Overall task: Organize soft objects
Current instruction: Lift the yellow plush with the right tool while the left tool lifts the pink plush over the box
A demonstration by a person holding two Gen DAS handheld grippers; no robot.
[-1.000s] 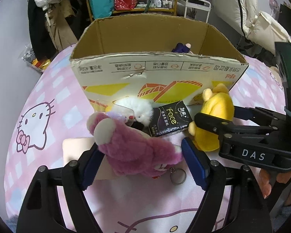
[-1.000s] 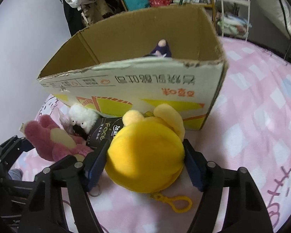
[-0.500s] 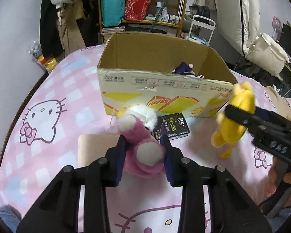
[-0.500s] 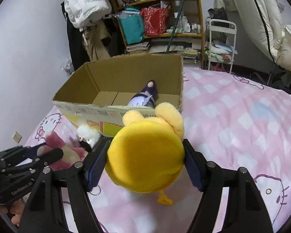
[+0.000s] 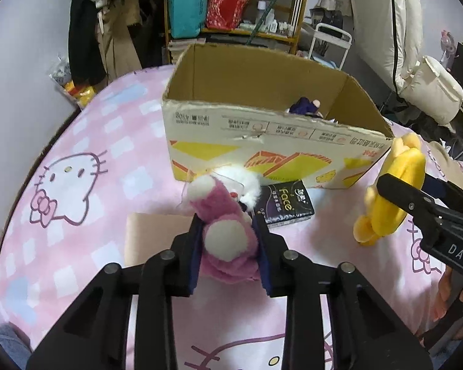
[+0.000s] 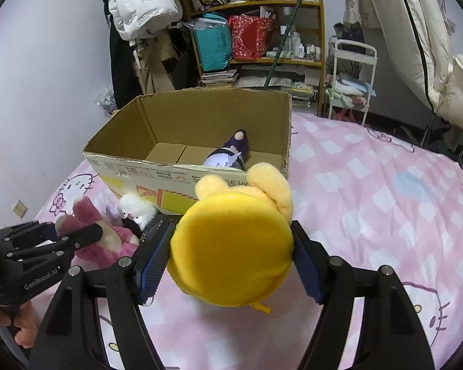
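Note:
My left gripper [image 5: 228, 240] is shut on a pink plush bear [image 5: 223, 219] and holds it above the bed; the bear also shows in the right wrist view [image 6: 102, 237]. My right gripper [image 6: 231, 256] is shut on a yellow plush toy [image 6: 234, 240], lifted in front of the open cardboard box [image 6: 176, 129]. The yellow toy shows at the right of the left wrist view [image 5: 395, 191]. A purple doll [image 6: 231, 154] lies inside the box. A white fluffy toy [image 5: 247, 182] lies by the box front.
A black tissue pack [image 5: 284, 205] lies on the pink Hello Kitty bedspread [image 5: 77, 185] before the box. A beige flat pad [image 5: 151, 234] lies under the bear. Shelves with bags [image 6: 250, 37], hanging clothes and a white cart [image 6: 352, 74] stand behind the bed.
Both grippers have risen with their toys. The pink bear and the yellow toy left the bedspread, and the box interior has come into view.

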